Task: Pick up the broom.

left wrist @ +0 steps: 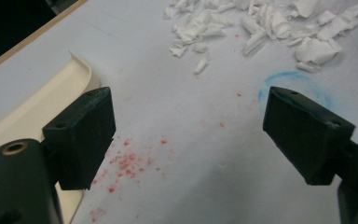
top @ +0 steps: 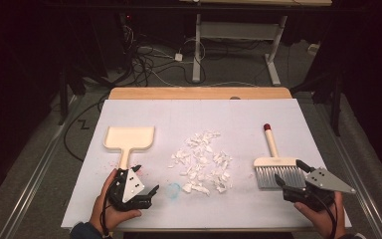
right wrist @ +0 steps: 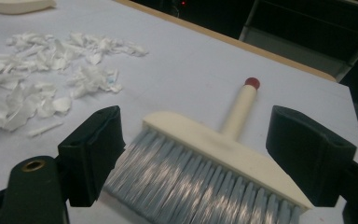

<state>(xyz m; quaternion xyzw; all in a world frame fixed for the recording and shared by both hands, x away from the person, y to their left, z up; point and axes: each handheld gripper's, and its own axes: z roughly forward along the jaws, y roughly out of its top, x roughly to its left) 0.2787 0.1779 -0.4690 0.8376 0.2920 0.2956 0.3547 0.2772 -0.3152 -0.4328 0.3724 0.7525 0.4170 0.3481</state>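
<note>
A cream dustpan (top: 129,138) lies flat at the left of the white board, its handle pointing toward me. My left gripper (top: 147,182) hovers just right of that handle, jaws wide open over bare board; the dustpan's edge (left wrist: 32,109) runs beside its left pad (left wrist: 81,137). A pile of white paper scraps (top: 202,162) sits mid-board. At the right lies a cream brush (top: 276,170) with grey bristles and a red-tipped handle. My right gripper (top: 292,174) is open at the brush's bristle end; the brush head (right wrist: 205,161) lies between and just beyond its jaws, with no pad pressing on it.
The white board (top: 238,112) covers a wooden table whose far edge shows behind. A faint blue ring (left wrist: 289,80) and red specks (left wrist: 127,161) mark the board near my left gripper. Cables and a desk frame (top: 199,45) stand on the floor beyond.
</note>
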